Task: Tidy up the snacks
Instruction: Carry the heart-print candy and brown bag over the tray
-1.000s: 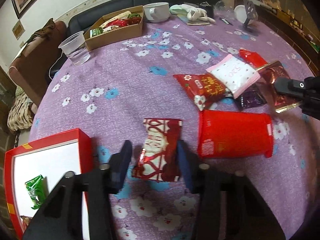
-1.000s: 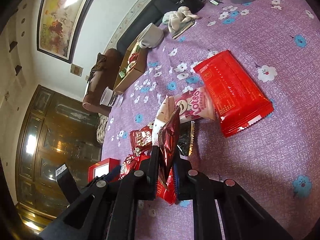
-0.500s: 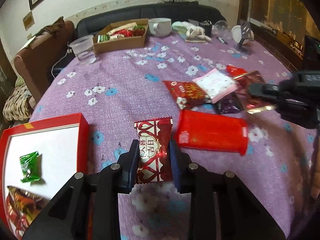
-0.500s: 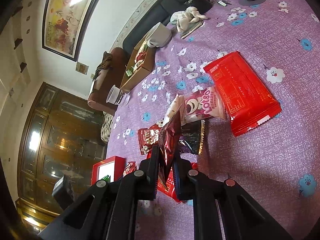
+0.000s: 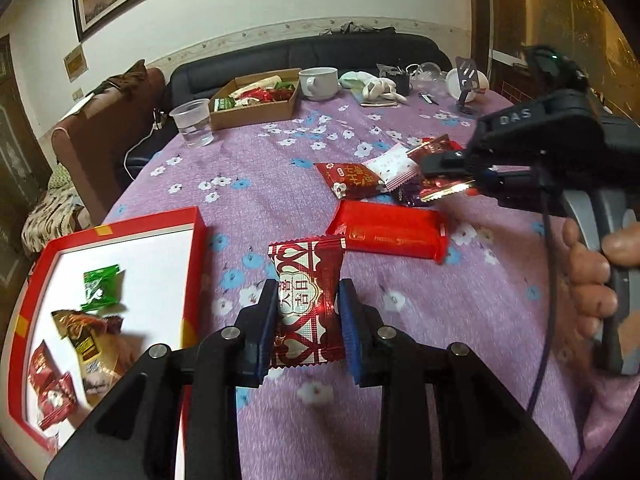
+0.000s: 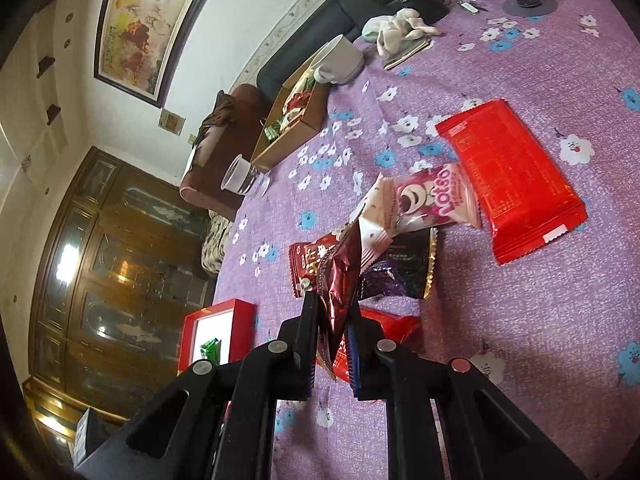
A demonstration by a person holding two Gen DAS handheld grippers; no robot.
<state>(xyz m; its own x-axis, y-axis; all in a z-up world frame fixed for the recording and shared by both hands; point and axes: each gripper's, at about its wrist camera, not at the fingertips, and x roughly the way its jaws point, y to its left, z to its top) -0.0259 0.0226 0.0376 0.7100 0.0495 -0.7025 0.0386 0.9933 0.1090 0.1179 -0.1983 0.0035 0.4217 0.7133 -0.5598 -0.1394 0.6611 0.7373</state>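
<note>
- Purple flowered cloth covers the desk (image 5: 260, 184), where loose snacks lie beside a red box (image 5: 132, 232).
- Left hand-held gripper (image 5: 308, 320) is clenched on a red heart-patterned packet (image 5: 306, 280), lifted clear near the box's rim.
- Right hand-held gripper (image 6: 334, 332) pinches a dark red wrapper (image 6: 340, 276) on edge.
- Best carried fully over the box before letting go.
- A second ago the packet lay between open jaws.

Dim indoor light, glare on foil wrappers, fisheye-bent edges, dark corners
</note>
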